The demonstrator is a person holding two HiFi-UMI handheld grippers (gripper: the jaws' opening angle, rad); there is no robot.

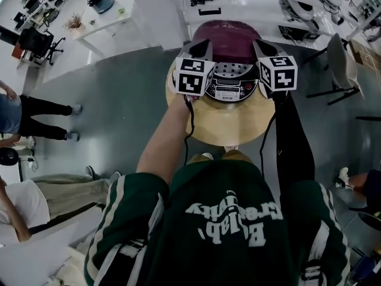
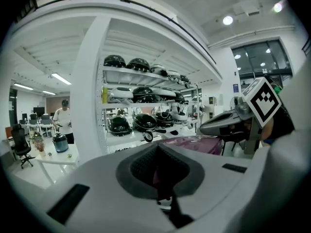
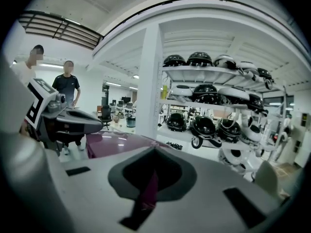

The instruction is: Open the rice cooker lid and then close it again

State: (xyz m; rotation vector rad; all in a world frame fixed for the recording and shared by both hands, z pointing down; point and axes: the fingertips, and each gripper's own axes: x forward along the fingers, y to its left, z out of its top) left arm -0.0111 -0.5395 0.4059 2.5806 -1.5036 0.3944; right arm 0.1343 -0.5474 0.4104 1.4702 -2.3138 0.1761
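On a round wooden table [image 1: 238, 133], a rice cooker [image 1: 231, 71] is flanked by grippers.
Jaws of left gripper [image 1: 204, 43] and right gripper [image 1: 260, 45] are pressed together, empty; panel print seems unreadably small.

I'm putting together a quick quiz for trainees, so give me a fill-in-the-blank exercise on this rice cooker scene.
1. The rice cooker stands on a round ___ table.
2. In the head view it sits ___ the left gripper and the right gripper.
3. Each gripper's two jaws are ___, not spread apart.
4. The cooker's control panel faces ___ the person.
Missing words: wooden; between; together; toward.
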